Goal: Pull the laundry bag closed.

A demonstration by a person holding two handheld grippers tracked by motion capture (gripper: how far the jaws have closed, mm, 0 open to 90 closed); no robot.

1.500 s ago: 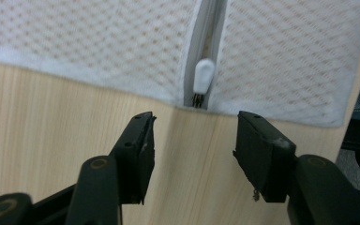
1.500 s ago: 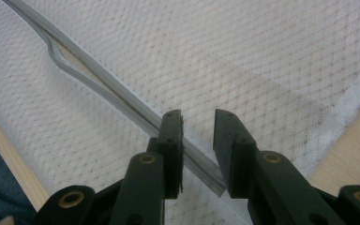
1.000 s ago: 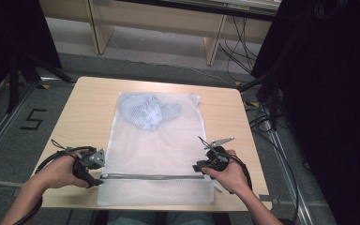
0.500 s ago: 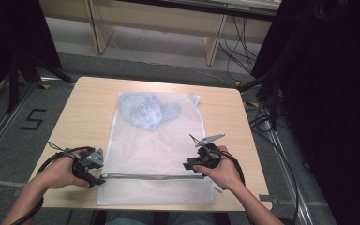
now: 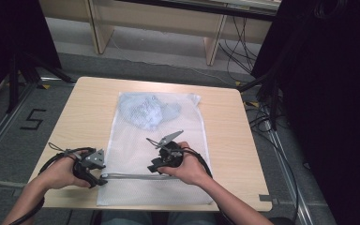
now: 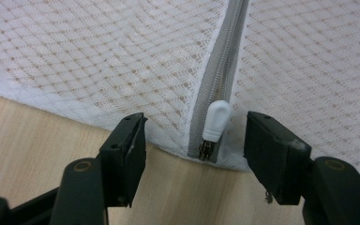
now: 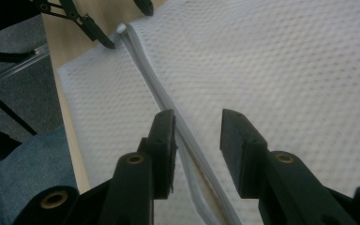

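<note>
Mesh laundry bag (image 5: 155,140), soft and limp, is lying flat on the table (image 5: 225,136), white zipper pull (image 6: 215,120) sitting between the left gripper's (image 6: 194,140) spread jaws as the best hold, while the right gripper's (image 7: 197,136) jaws, just opening, are hovering empty over the zipper (image 7: 168,105).

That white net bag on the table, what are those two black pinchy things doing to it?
A person is working on the mesh bag's zipper. The left gripper sits open around the white zipper pull at the bag's edge. The right gripper is open above the zipper line, its jaws just widened, nothing between them. Blue cloth lies inside.
</note>
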